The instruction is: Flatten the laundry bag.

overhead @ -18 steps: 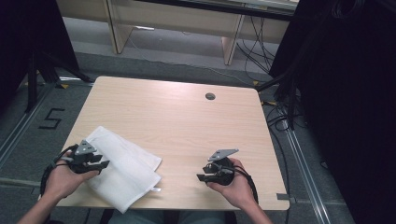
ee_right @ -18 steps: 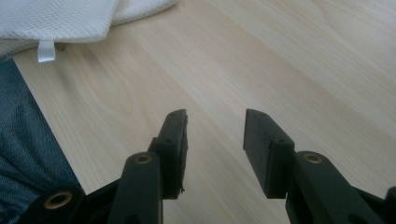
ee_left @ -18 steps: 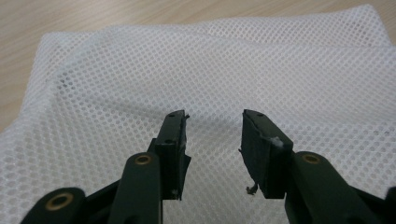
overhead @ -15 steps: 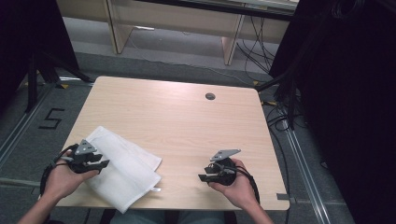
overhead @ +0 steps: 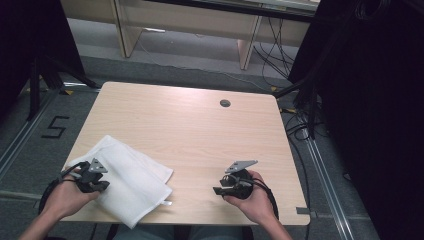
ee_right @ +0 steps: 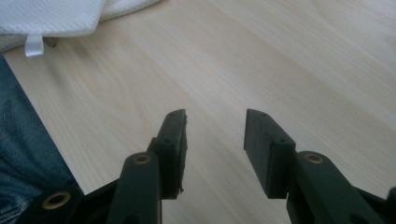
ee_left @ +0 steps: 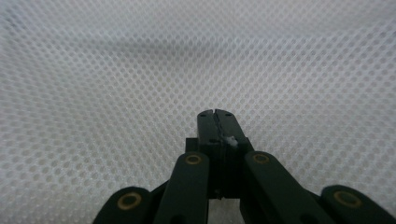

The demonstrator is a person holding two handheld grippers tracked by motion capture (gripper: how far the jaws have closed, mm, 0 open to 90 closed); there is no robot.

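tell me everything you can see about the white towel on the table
The white towel is a folded cloth with a dotted waffle weave, lying flat at the table's near left corner, slightly overhanging the front edge. A small white tag sticks out of its near edge. The left gripper rests on its left part, jaws shut.

Bare table (overhead: 200, 130) runs from the right gripper (overhead: 218, 190) toward the far edge. Only the white cloth (overhead: 127, 180), near left, obstructs.
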